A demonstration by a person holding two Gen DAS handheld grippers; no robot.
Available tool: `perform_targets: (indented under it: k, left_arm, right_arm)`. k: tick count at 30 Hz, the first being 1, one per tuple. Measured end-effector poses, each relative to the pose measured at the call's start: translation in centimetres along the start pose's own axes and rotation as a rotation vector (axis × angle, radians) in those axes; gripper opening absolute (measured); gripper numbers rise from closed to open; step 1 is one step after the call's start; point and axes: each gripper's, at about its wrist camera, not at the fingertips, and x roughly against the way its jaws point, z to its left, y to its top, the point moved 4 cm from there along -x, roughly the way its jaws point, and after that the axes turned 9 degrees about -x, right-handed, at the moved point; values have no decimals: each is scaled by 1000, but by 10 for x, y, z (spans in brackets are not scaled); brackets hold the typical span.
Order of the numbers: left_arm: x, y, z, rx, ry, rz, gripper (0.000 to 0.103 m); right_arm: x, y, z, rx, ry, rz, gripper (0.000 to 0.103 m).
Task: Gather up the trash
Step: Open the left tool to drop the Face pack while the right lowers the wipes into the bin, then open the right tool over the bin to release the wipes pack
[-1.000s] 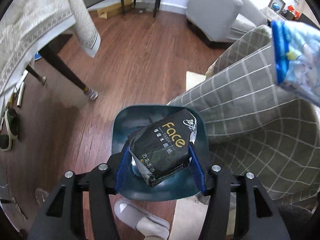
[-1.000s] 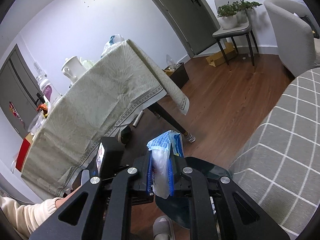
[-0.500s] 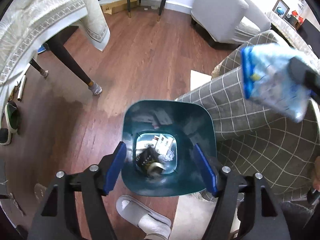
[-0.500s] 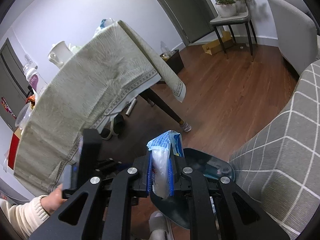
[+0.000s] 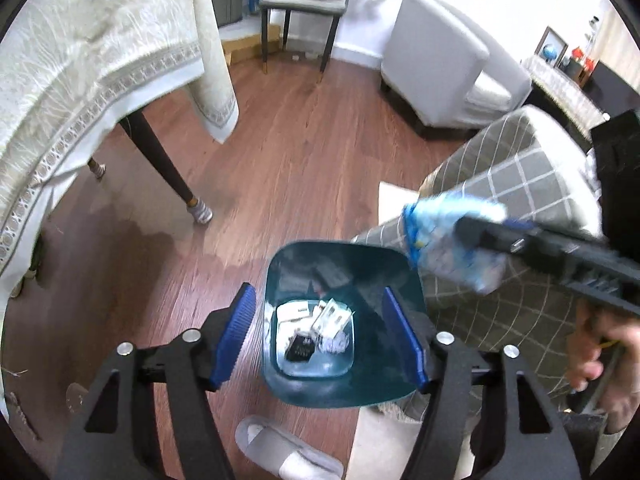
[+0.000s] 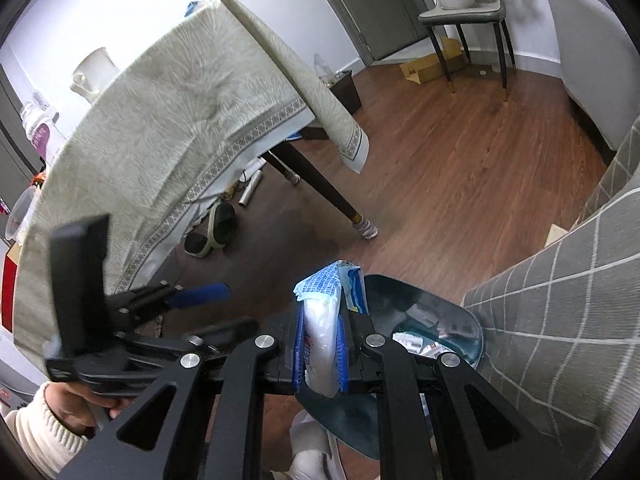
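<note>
A blue-and-white plastic packet (image 6: 326, 332) is pinched between the pressed jaws of the right gripper (image 6: 320, 354) just above the teal trash bin (image 5: 280, 276) (beside the checked sofa (image 5: 520, 184)). The left gripper (image 5: 320, 340), with nothing between its closing jaws, is held over the bin, where a black wrapper (image 5: 300, 350) lies.

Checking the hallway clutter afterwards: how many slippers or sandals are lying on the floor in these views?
3. One white slipper lies just in front of the teal bin. Two dark sandals sit under the cloth-covered table. More may be hidden under the cloth.
</note>
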Motion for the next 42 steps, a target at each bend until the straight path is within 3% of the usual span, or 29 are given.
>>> perform_targets:
  k: [13, 24, 26, 28, 29, 38, 42]
  left_arm:
    - [50, 20, -10, -21, -8, -219, 52]
    - [87, 31, -16, -39, -25, -364, 50]
    - [92, 33, -18, -38, -33, -383, 50]
    - [95, 34, -19, -40, -36, -393, 50]
    - [97, 35, -21, -41, -38, -399, 50]
    - [113, 39, -31, -54, -42, -455, 50]
    - [122, 43, -39, -70, -27, -490, 50]
  right_arm:
    - [-44, -20, -14, -10, -64, 103, 13]
    - [-78, -43, -14, 8, -111, 214, 15]
    - [-82, -46, -14, 2, -114, 235, 21]
    - [-82, -47, -14, 2, -119, 236, 53]
    - [-80, -46, -13, 7, -121, 227, 56]
    - [-63, -39, 1, 70, -143, 185, 57]
    - [-43, -33, 13, 112, -139, 125, 60]
